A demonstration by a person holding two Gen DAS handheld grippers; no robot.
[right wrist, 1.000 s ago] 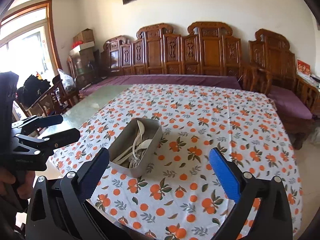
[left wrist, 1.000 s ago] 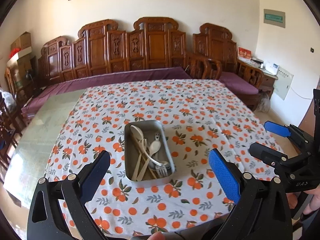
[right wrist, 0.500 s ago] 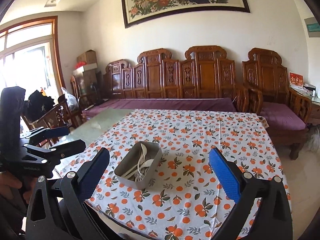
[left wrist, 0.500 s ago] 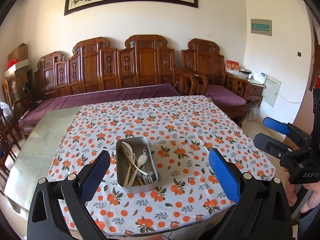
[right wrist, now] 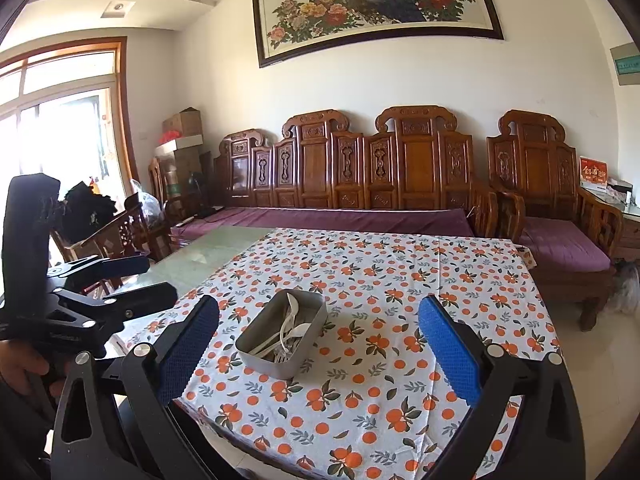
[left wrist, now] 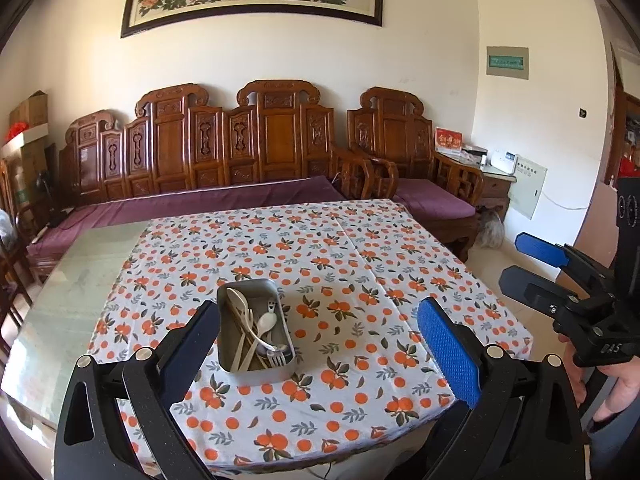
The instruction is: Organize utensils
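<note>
Left gripper (left wrist: pixel 320 344) fills the bottom of the left wrist view, jaws spread wide, nothing between the blue pads (left wrist: pixel 448 354). Right gripper (right wrist: pixel 318 350) sits at the bottom of the right wrist view, likewise wide open and empty. Both are held off the table, near its front edge.

Metal tin (left wrist: pixel 256 370) sits lower centre of the left wrist view on the orange-print tablecloth (left wrist: pixel 360 264), toward the near edge of the table. It holds the utensils: pale spoons (left wrist: pixel 266 326), a metal fork (left wrist: pixel 278 356) with tines at the near end, and thin stick-like handles, all lying loosely crossed. In the right wrist view the same tin shows at centre, turned diagonally, white spoon bowls poking above the rim.

The cloth covers only part of the table; bare glossy tabletop (left wrist: pixel 72 292) shows at left.

A hand (left wrist: pixel 616 384) grips the right gripper's handle at the right edge of the left wrist view. Carved wooden bench (left wrist: pixel 224 152) with purple cushion runs across mid frame, framed floral painting (right wrist: pixel 376 0) on the wall at top.
</note>
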